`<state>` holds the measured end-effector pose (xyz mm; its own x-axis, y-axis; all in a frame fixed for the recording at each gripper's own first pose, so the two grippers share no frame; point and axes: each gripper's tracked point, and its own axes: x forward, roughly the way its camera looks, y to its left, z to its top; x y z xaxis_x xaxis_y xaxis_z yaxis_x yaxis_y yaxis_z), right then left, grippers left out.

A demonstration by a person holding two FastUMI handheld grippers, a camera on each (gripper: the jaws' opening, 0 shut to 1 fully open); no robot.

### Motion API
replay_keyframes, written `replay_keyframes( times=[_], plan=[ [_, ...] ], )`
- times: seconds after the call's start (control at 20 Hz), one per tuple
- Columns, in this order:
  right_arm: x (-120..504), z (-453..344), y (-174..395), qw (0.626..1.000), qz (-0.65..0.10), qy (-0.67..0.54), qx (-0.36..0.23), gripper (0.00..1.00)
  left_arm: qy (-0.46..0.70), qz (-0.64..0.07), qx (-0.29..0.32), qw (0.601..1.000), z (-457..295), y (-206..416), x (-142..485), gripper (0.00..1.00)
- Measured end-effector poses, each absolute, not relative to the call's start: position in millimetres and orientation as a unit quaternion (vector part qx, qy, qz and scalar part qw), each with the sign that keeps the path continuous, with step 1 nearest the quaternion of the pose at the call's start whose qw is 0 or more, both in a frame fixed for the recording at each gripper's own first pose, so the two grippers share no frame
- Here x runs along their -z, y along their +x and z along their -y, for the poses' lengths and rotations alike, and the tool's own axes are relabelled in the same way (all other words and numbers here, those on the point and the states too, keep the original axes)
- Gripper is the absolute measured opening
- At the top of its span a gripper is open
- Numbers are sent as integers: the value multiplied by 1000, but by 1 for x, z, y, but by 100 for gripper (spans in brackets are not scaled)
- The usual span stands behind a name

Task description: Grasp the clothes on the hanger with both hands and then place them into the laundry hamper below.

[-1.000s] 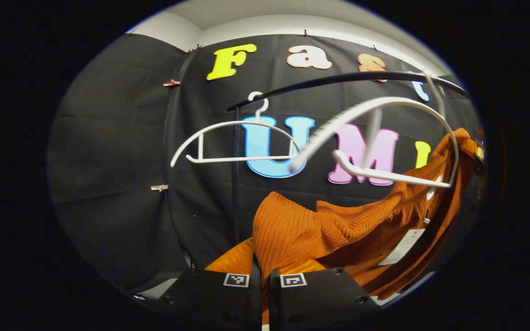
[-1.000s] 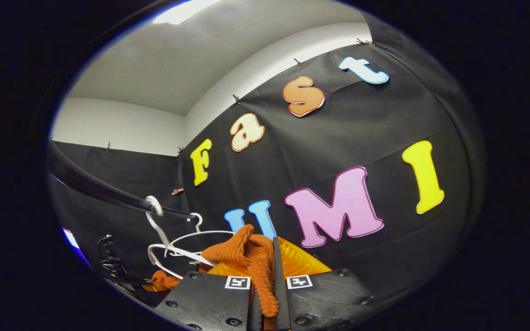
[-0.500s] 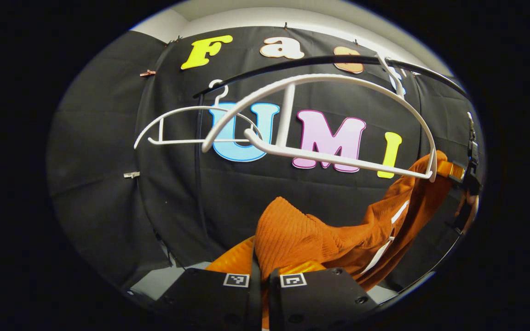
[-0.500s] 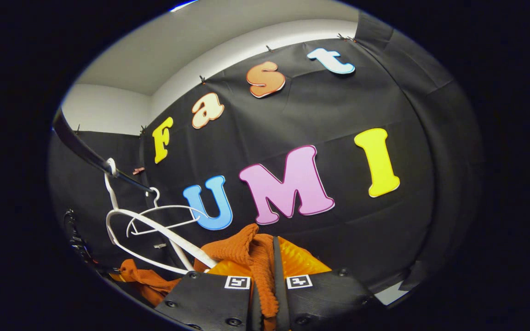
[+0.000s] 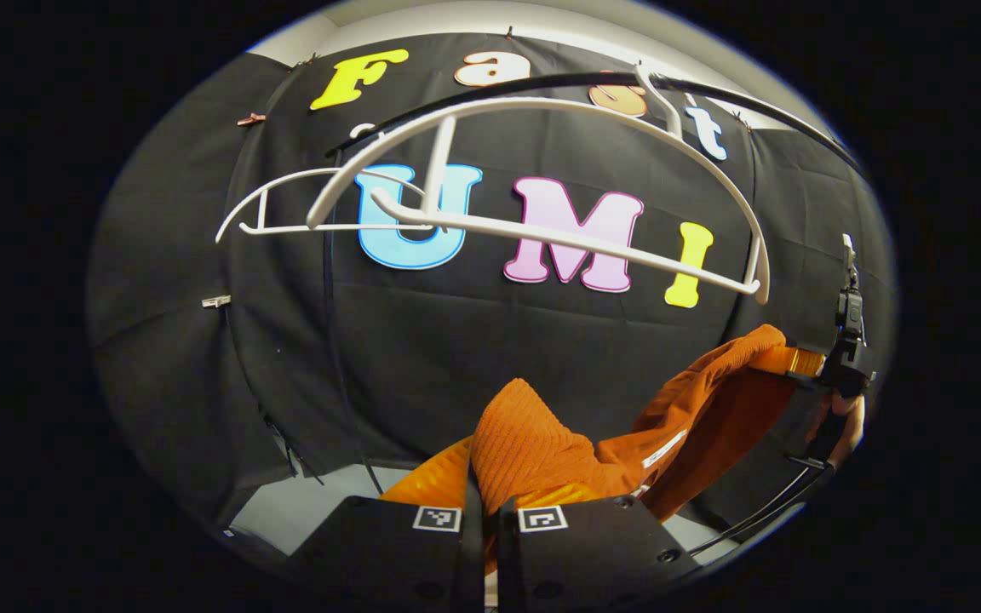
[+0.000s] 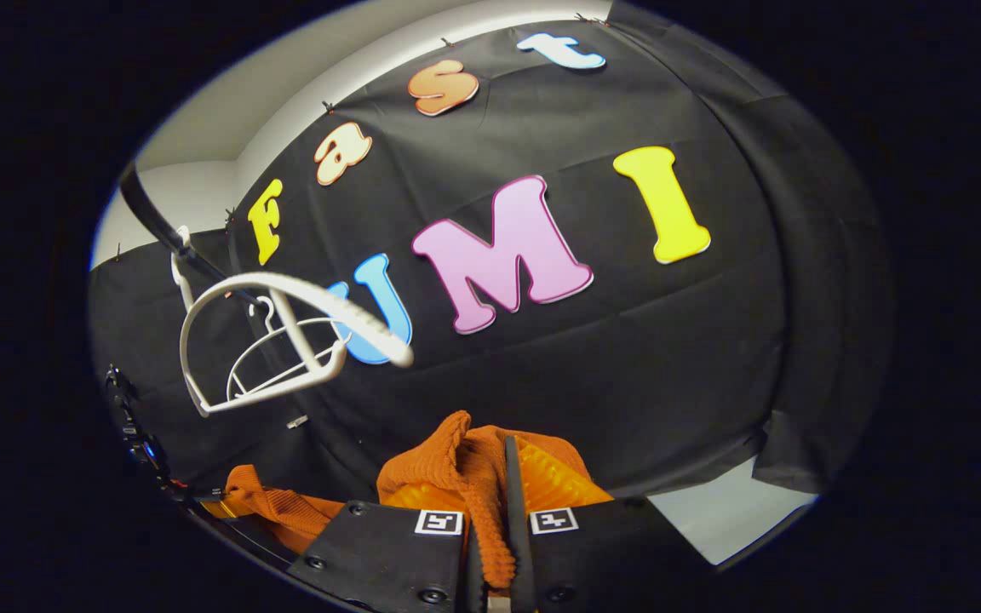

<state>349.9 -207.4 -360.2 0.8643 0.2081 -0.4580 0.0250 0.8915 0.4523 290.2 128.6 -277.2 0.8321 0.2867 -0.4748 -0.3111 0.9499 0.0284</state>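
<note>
Since the earlier frames, the orange sweater [image 5: 542, 443] had slipped fully off the white hanger [image 5: 542, 170] and dropped lower. It hung slack between the two tools, below the bare hanger, which was left hooked on the dark rail [image 5: 542, 85]. The left gripper [image 5: 484, 519] was closed on one ribbed knit edge, and the right gripper [image 6: 497, 532] pinched another bunched fold. Removal looked done; lowering it into the hamper remained, and no hamper was visible. The hanger was smooth curved plastic, and a second hanger [image 5: 286, 204] hung behind it.
</note>
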Motion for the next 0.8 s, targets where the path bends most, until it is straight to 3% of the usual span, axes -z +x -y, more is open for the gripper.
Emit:
replay_keyframes(
  times=[0.3, 0.8],
  plan=[
    [379, 110, 299, 900, -333, 233, -158, 14, -33, -269, -139, 953, -107, 290, 295, 10],
    [416, 27, 258, 844, -430, 227, -227, 14, -32, -335, -116, 935, -86, 281, 337, 10]
  ],
)
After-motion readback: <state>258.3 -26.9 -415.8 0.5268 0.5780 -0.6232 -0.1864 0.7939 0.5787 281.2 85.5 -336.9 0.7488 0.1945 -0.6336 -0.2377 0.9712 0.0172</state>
